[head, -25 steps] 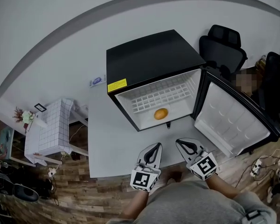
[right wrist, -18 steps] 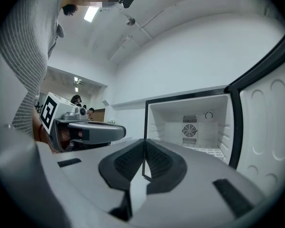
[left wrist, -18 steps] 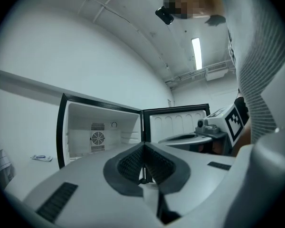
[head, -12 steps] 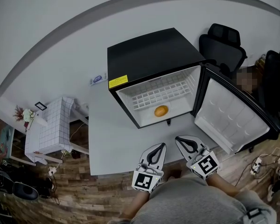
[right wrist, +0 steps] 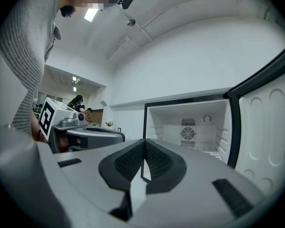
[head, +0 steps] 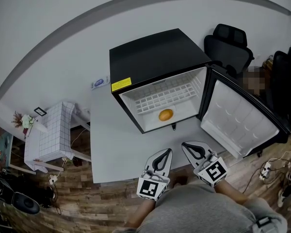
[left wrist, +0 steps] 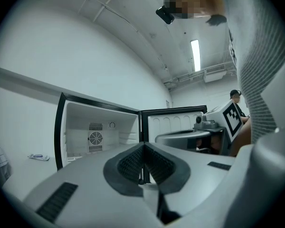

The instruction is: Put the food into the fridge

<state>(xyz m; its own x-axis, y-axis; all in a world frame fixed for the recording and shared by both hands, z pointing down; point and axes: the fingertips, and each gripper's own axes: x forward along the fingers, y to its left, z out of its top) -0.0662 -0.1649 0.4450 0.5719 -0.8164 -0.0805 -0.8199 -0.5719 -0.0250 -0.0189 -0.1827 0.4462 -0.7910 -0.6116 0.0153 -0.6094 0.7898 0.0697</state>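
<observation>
The round orange food item point(head: 166, 114) is seen on the white floor of the small black fridge point(head: 155, 57), whose door point(head: 240, 125) is left wide open. Both the left gripper point(head: 165, 152) and the right gripper point(head: 187, 146) are held closed and empty (jaws pressed together) over the grey worktop point(head: 116, 149). Placing is judged done, and pushing the door shut is called for next.

Orange food point(head: 166, 114), perhaps bread, inside open fridge point(head: 155, 57)

head view: aimed steeply down, mini fridge point(head: 157, 57) seen at 12 o'clock | left, right gripper views: held level, near, faced toward it | shared: mini fridge's open interior
</observation>
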